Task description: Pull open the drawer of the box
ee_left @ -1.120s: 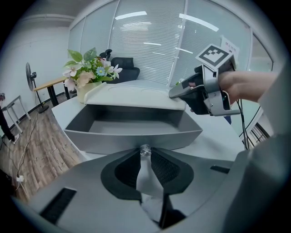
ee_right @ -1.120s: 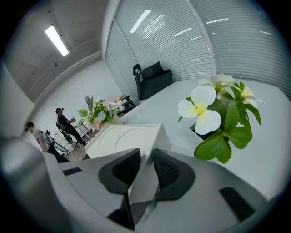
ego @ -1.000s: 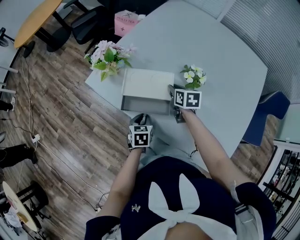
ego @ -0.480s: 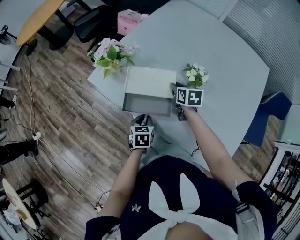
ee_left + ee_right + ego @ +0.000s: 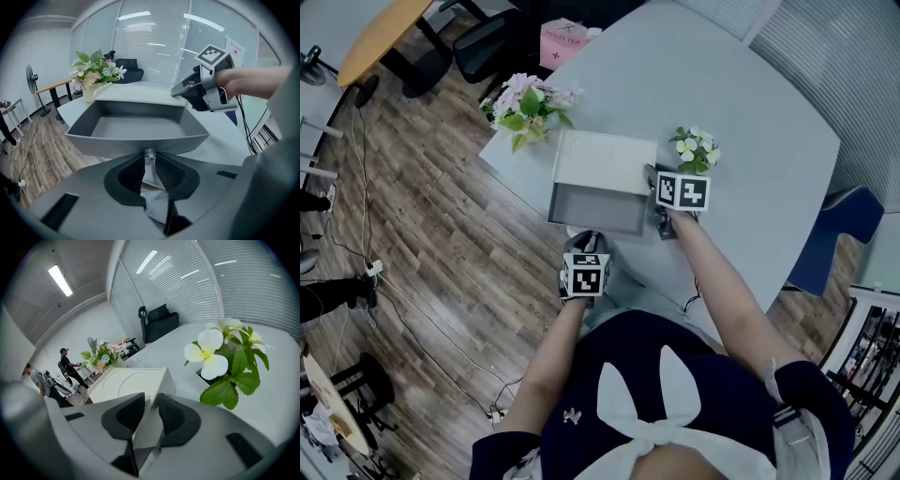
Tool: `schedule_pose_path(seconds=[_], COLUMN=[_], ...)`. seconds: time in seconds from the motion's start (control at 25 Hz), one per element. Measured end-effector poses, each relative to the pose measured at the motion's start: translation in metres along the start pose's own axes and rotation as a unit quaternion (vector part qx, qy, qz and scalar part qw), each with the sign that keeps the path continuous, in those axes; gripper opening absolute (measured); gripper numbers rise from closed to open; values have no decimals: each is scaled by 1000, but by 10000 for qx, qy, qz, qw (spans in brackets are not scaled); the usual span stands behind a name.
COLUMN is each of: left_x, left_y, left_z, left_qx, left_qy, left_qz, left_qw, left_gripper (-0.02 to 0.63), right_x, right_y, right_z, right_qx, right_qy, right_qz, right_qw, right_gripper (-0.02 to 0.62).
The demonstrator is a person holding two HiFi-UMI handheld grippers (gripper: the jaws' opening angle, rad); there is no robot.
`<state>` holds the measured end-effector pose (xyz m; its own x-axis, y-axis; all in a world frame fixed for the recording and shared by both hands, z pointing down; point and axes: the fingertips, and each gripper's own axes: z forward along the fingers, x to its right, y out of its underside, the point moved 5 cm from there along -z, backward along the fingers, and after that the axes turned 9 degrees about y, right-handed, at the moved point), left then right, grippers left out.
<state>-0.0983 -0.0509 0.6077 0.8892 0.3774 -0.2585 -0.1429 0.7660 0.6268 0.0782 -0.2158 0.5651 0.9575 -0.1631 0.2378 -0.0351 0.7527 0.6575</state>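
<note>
The white box [image 5: 605,159] sits near the table's front edge, and its grey drawer [image 5: 598,208] stands pulled out toward me, empty inside. In the left gripper view the drawer [image 5: 136,126] fills the middle, and my left gripper [image 5: 150,157] is shut on the small clear knob [image 5: 149,154] on its front. From the head view the left gripper [image 5: 586,239] hangs just off the table edge. My right gripper [image 5: 652,187] is shut on the box's right near corner; its pads clamp the white box wall [image 5: 140,390].
A pink-and-green bouquet [image 5: 528,101] stands left of the box, and a small pot of white flowers [image 5: 696,150] stands right of it, close to the right gripper. The grey table [image 5: 750,122] stretches away behind. Wood floor and office chairs lie to the left.
The box, the drawer and both grippers keep the same places relative to one another. Only the head view has drifted slightly.
</note>
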Motion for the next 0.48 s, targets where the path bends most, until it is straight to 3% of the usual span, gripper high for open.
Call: schedule_pose_path(seconds=[0.48], left_x=[0], left_y=[8], left_z=[-2], left_qx=[-21], left_qy=[45], left_qz=[-1], left_qw=[10000], left_gripper=[84], right_x=[0], right_y=[1], right_z=[2], right_qx=[62], right_qy=[14], right_qz=[-47], right_qw=[10000], right_gripper=[98])
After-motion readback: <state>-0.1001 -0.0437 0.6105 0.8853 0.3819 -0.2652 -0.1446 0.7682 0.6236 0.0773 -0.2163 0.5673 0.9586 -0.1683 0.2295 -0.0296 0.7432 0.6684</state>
